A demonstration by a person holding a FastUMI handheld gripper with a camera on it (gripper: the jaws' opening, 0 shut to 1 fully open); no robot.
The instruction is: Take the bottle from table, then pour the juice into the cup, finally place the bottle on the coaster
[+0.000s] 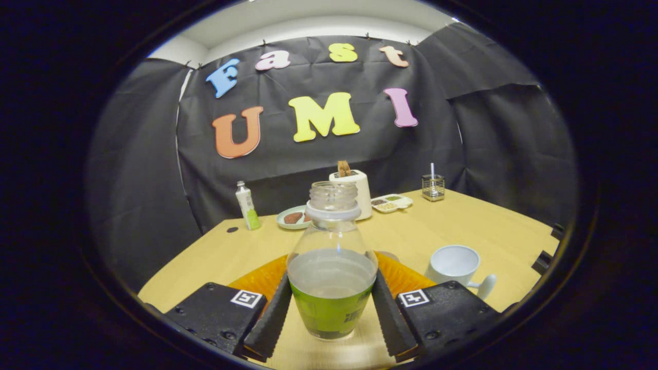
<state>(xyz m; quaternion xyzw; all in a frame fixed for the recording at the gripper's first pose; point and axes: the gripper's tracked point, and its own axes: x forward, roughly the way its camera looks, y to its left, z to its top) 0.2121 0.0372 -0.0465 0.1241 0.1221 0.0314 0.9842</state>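
The bottle (331, 267) stands on the table (493, 231); coaster (406, 277) behind it, cup (455, 264) to its right, toaster (360, 192) far behind.

Bottle (332, 267) fills the gap between the gripper (332, 313) fingers; cup (455, 264) stands near right; bare table (493, 226) beyond.

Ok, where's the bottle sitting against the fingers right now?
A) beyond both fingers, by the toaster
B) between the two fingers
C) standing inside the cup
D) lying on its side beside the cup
B: the bottle stands upright between the gripper's two fingers, which flank its lower body on both sides; whether they press on it I cannot tell. The cup stands apart, off to one side.
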